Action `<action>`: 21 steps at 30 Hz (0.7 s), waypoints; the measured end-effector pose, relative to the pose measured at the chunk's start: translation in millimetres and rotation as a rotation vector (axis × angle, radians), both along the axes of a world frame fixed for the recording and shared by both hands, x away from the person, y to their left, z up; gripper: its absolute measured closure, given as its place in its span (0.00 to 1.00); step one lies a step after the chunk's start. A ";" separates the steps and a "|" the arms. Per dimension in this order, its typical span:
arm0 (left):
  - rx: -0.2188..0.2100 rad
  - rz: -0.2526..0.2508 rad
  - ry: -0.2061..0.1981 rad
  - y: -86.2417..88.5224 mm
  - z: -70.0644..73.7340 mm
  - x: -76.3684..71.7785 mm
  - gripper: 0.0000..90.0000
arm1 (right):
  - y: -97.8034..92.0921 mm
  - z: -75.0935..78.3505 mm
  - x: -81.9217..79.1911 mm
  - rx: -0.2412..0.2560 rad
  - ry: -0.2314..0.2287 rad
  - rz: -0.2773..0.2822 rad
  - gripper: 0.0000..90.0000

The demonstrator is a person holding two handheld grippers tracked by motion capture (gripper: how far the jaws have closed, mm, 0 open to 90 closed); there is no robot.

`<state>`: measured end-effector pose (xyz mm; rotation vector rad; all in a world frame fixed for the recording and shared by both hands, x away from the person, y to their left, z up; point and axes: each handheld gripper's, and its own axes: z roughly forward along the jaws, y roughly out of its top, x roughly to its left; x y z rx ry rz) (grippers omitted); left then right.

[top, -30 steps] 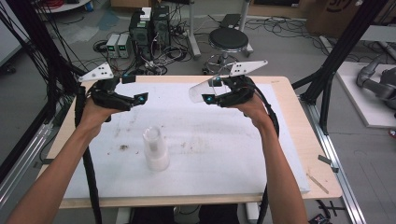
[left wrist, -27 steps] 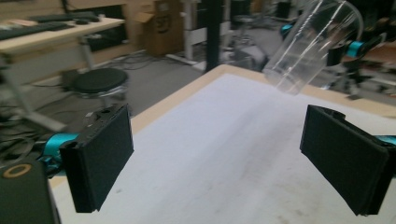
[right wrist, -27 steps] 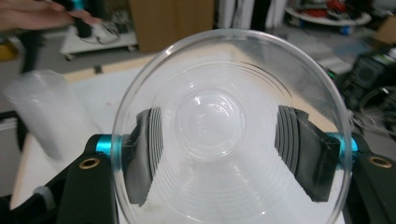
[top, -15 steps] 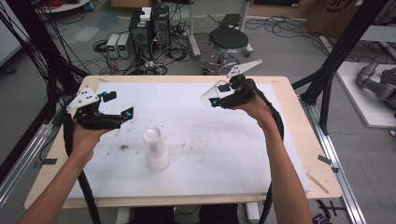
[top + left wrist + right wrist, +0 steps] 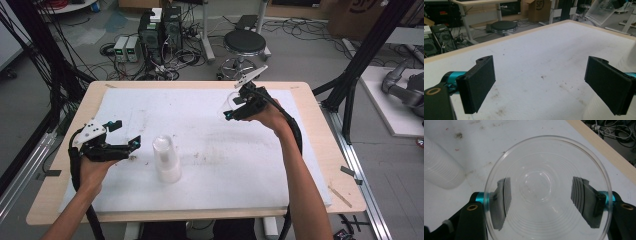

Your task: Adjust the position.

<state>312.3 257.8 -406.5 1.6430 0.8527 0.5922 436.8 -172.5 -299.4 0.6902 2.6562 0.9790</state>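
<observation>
Compared with the frame half a second earlier, the left gripper (image 5: 134, 145) had come lower and nearer the person's edge of the table (image 5: 310, 100), ending just left of the stack of cups (image 5: 165, 159). A full second earlier it had been up near the far left part of the white mat (image 5: 200, 115), level with the other hand. The right gripper (image 5: 232, 111) had shifted only slightly, staying raised over the far right part of the mat. The stack of cups had not moved.

The left gripper's jaws stood wide apart with bare mat between them, holding nothing. In the left gripper view, the white ribbed side of the stack (image 5: 631, 60) lay just beyond the right-hand jaw; whether it touched could not be determined. The stack stood upright on the mat, roughly at mid-table and toward the left.

The right gripper was closed on a single clear cup (image 5: 229, 103), held off the table. In the right gripper view the clear cup (image 5: 546, 190) sat between the two pads, its open mouth facing the camera, with the pads pressed against its outer wall on either side. The stack appeared in that view at upper left (image 5: 441, 167).

Legible writing: a cardboard box (image 5: 537, 8) behind the table bore the letters "SF".
</observation>
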 end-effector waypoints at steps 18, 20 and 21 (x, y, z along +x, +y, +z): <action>-0.011 0.022 0.037 9.3 -43.7 -12.4 0.11 | 11.1 -7.4 0.4 -0.057 0.024 0.012 0.37; -0.021 0.023 0.036 10.1 -43.6 -12.6 0.11 | 11.4 -7.2 -0.2 -0.057 0.028 0.017 0.37; -0.021 0.025 0.032 10.2 -43.5 -12.6 0.11 | 11.4 -7.1 -0.4 -0.058 0.029 0.012 0.37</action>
